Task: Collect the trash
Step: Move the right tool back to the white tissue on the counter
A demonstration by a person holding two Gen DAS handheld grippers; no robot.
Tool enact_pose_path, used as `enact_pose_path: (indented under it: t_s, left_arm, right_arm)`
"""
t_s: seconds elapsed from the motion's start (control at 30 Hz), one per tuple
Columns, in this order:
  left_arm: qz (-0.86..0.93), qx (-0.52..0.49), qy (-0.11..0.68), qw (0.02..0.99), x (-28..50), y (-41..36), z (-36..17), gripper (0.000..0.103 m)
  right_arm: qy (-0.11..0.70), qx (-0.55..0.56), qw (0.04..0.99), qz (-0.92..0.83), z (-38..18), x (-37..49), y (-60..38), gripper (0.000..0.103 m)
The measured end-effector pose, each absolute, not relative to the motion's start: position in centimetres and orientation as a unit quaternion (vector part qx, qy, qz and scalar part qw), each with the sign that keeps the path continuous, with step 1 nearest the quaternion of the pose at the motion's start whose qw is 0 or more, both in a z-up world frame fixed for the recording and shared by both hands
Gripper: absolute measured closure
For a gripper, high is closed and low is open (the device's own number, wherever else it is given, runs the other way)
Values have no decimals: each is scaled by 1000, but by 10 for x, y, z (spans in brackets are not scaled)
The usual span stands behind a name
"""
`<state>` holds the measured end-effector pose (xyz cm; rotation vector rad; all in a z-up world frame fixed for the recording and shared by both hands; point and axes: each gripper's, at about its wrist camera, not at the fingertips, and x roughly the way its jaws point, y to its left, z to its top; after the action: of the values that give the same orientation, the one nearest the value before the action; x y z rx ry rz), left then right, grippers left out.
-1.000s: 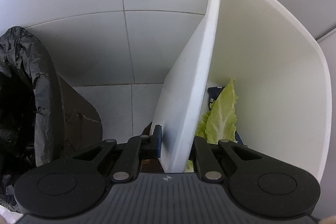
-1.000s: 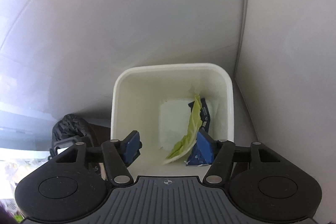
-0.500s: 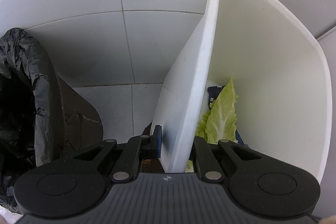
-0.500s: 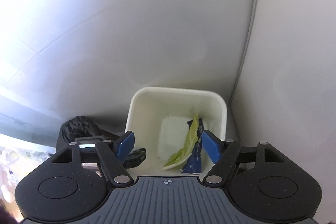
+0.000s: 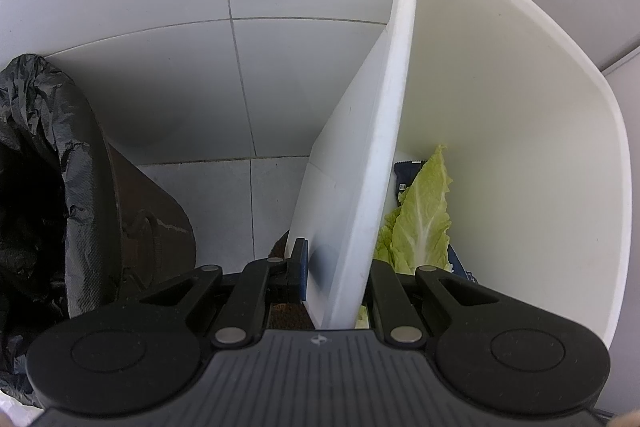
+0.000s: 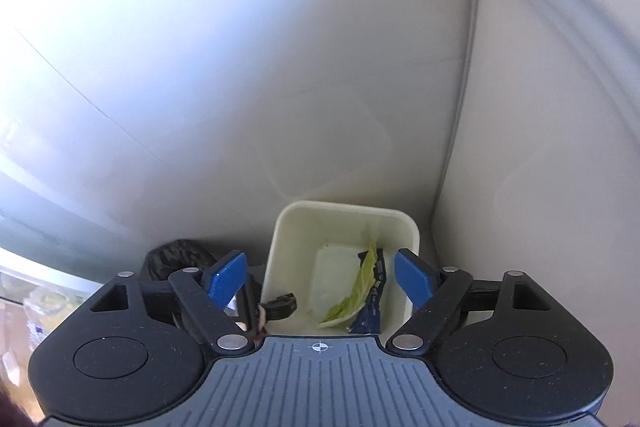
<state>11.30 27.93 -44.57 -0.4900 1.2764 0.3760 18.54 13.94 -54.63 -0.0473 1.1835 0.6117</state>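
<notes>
My left gripper [image 5: 336,287] is shut on the side wall of a white plastic bin [image 5: 500,107], one finger outside and one inside. A pale green lettuce leaf [image 5: 424,219] lies in the bin over a dark blue wrapper [image 5: 406,171]. In the right wrist view the same bin [image 6: 344,205] sits far below, with the leaf [image 6: 356,291] and wrapper [image 6: 372,311] inside. My right gripper [image 6: 320,269] hangs high above it. Its jaws are opening and nothing is between the blue pads [image 6: 226,275].
A bin lined with a black bag [image 5: 36,187] stands left of the white bin, also seen small in the right wrist view [image 6: 176,255]. White tiled wall [image 5: 160,27] and floor lie behind. A wall corner [image 6: 456,147] runs beside the white bin.
The right gripper has risen well above the bin, which now looks much smaller, and its jaws have spread wider. The left gripper and the bin have not moved.
</notes>
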Motion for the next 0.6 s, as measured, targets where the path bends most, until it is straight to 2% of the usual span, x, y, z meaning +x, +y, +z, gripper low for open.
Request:
enact_pose_path:
  t_s: [0.43,0.53,0.6]
  left_arm:
    - [172,-229,587,757,112,281,-449,93]
    - [173,-230,589,755,113,281,-449,93]
    - [174,-231,591,753,113,281,-450,93]
  right_arm:
    - [495,-47,819,284,-457,168,103,18]
    - [468,-45,839,273,-435,167,85,13]
    - [451,-46,852,262,-420,168,72,13]
